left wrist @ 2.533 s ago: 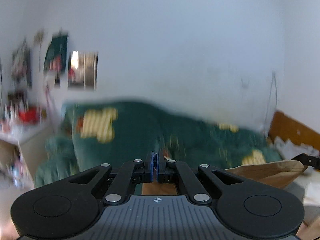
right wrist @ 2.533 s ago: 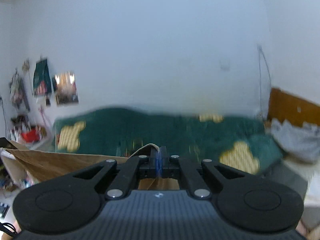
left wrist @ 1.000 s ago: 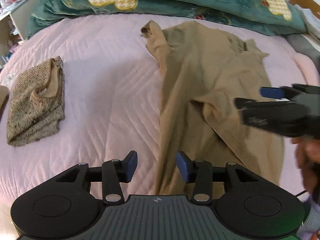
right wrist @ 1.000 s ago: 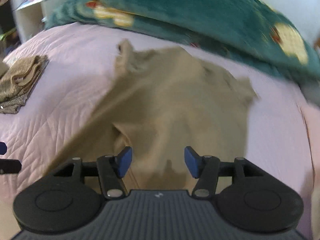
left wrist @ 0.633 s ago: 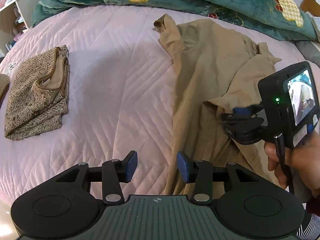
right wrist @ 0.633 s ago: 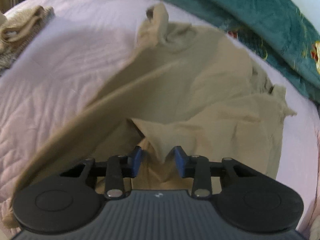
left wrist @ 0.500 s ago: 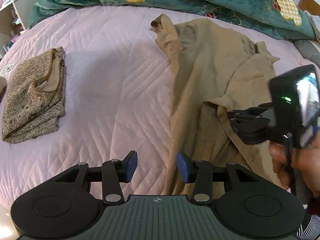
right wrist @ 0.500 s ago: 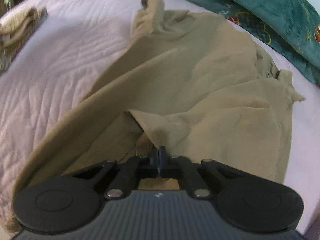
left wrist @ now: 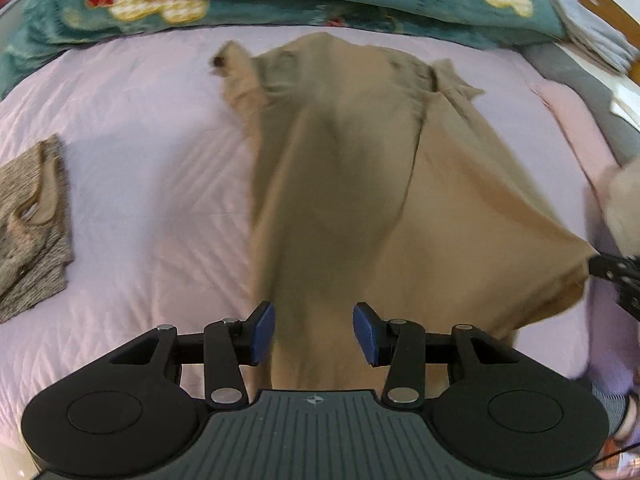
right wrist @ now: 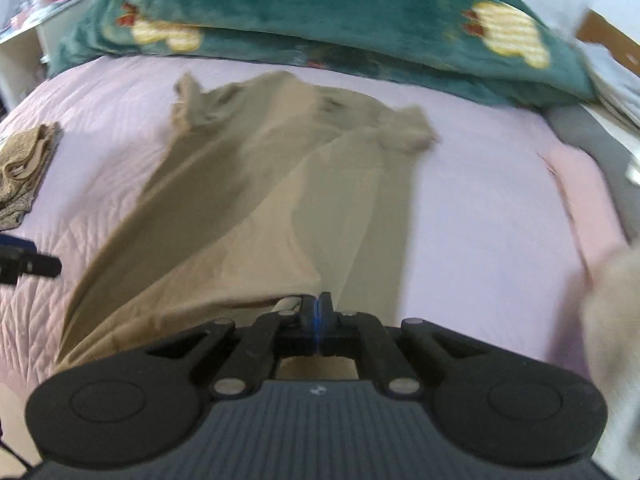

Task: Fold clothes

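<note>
Two tongs: right tongs [right wrist: 319, 312] pinch the tan garment's [left wrist: 360, 184] corner taut, left tongs [left wrist: 314, 332] hover spread above it.

A thin, matt tan cloth garment [left wrist: 400, 200] is spread on a quilted, stitched pink bedspread [left wrist: 140, 168]. At ten o'clock a coarse, speckled knit top [left wrist: 28, 232] is seen; at twelve, a plush green blanket [right wrist: 320, 12].
</note>
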`<state>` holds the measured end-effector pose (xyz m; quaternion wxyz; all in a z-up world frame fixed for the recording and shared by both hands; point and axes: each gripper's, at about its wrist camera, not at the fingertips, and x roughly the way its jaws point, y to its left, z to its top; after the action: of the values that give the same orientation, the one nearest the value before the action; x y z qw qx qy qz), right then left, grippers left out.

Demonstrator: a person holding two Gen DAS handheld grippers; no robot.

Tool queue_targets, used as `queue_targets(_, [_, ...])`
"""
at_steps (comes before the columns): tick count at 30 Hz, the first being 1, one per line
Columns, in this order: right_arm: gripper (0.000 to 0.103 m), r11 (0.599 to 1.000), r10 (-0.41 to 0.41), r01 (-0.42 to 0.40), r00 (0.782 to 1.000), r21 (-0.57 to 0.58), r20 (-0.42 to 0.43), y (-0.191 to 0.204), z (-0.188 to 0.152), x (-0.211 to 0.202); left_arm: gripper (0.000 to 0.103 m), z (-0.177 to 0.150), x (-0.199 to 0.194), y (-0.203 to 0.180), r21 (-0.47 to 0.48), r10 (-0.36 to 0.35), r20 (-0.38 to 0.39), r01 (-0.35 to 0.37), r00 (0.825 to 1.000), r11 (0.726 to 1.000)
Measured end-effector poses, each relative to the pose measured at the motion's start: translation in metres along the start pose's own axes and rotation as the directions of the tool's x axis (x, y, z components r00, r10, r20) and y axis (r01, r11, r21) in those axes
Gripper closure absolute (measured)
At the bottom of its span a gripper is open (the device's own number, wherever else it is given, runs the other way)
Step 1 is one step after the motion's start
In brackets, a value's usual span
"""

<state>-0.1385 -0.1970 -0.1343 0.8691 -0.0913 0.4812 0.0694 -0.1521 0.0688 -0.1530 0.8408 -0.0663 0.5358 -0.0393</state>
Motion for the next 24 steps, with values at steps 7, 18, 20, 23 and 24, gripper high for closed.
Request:
queue_targets(7, [0.102, 0.983, -0.094, 0.113, 0.987, 0.146, -0.129, -0.065, -0.067, -0.011, 0.057, 0.003, 0.015, -0.051, 0.11, -0.073, -0.06, 0.079, 0.996, 0.991])
queue_targets(18, [0.086, 0.968, -0.084, 0.131, 0.973, 0.215, -0.215, -0.083, -0.076, 0.012, 0.057, 0.038, 0.031, -0.044, 0.1, 0.0, -0.052, 0.005, 0.999, 0.995])
queue_targets(20, [0.075, 0.975, -0.071, 0.103, 0.984, 0.195, -0.166, -0.077, -0.048, 0.025, 0.057, 0.061, 0.034, -0.029, 0.058, 0.03, -0.025, -0.028, 0.999, 0.998])
queue_targets(23, [0.06, 0.985, -0.049, 0.064, 0.994, 0.162, -0.093, -0.067, -0.006, 0.046, 0.057, 0.103, 0.042, -0.005, 0.003, 0.086, 0.028, -0.086, 0.996, 0.996])
queue_targets(24, [0.059, 0.987, -0.041, 0.051, 0.997, 0.15, -0.069, -0.064, 0.007, 0.053, 0.057, 0.117, 0.045, 0.002, -0.007, 0.108, 0.049, -0.108, 0.993, 0.994])
